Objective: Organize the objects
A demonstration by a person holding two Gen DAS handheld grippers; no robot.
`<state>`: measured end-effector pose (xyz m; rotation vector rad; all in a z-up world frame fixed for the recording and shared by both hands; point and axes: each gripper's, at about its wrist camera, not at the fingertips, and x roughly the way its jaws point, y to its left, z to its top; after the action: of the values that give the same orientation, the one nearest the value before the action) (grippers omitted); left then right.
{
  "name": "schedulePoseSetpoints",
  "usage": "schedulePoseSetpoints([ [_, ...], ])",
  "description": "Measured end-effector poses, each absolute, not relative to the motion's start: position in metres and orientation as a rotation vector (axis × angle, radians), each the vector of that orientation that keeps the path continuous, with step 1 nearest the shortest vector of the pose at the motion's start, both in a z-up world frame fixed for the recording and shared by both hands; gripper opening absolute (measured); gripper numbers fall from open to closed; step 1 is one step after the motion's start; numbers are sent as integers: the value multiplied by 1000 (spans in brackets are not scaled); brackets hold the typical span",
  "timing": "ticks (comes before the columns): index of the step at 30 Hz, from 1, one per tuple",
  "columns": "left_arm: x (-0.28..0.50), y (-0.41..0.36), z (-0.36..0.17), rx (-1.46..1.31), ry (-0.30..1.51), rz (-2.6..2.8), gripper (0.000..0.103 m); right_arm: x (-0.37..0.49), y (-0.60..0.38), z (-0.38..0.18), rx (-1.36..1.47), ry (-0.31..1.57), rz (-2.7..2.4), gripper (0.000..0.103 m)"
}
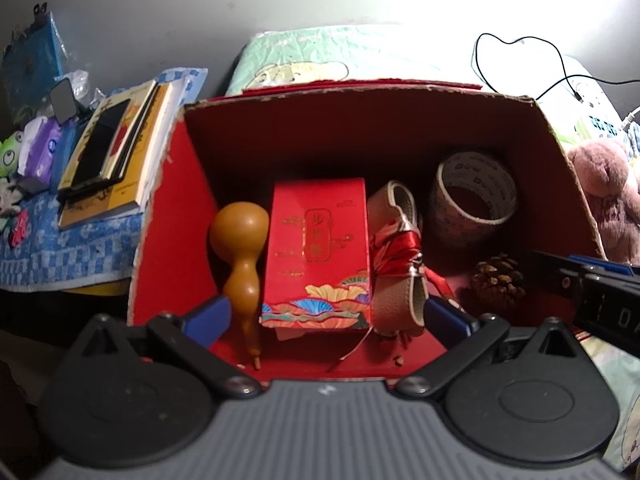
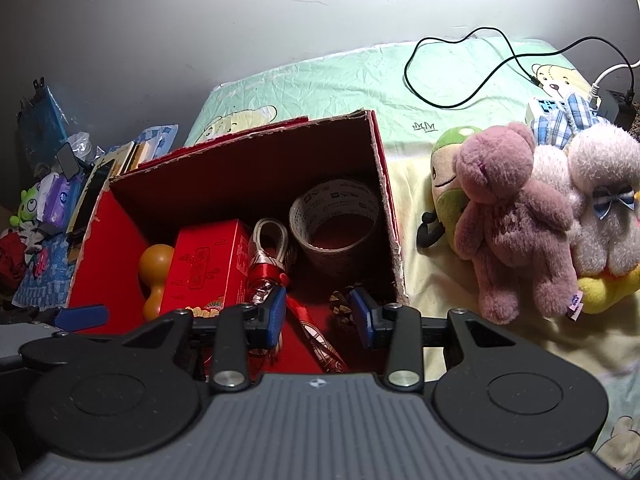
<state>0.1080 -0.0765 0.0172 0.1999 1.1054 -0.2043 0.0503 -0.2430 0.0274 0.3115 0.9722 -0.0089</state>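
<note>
The red cardboard box point(image 2: 384, 184) on the bed already holds a gourd point(image 1: 240, 232), gift box point(image 1: 320, 248), tape roll point(image 1: 474, 196) and pine cone point(image 1: 498, 280), while the plush toys point(image 2: 520, 216) beside it probably remain; left gripper point(image 1: 326, 316) and right gripper point(image 2: 320, 312) jaws hang released, empty

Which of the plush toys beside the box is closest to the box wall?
The green plush, with its black drawn-on smile. It lies between the red cardboard box and the pink bear; the white plush sits farthest out.
</note>
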Motion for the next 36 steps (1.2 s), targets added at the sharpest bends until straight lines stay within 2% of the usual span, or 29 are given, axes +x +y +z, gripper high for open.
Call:
schedulePoseSetpoints([
  [36, 111, -76, 8, 199, 1098, -200, 102, 62, -238, 20, 247, 998, -63, 40],
])
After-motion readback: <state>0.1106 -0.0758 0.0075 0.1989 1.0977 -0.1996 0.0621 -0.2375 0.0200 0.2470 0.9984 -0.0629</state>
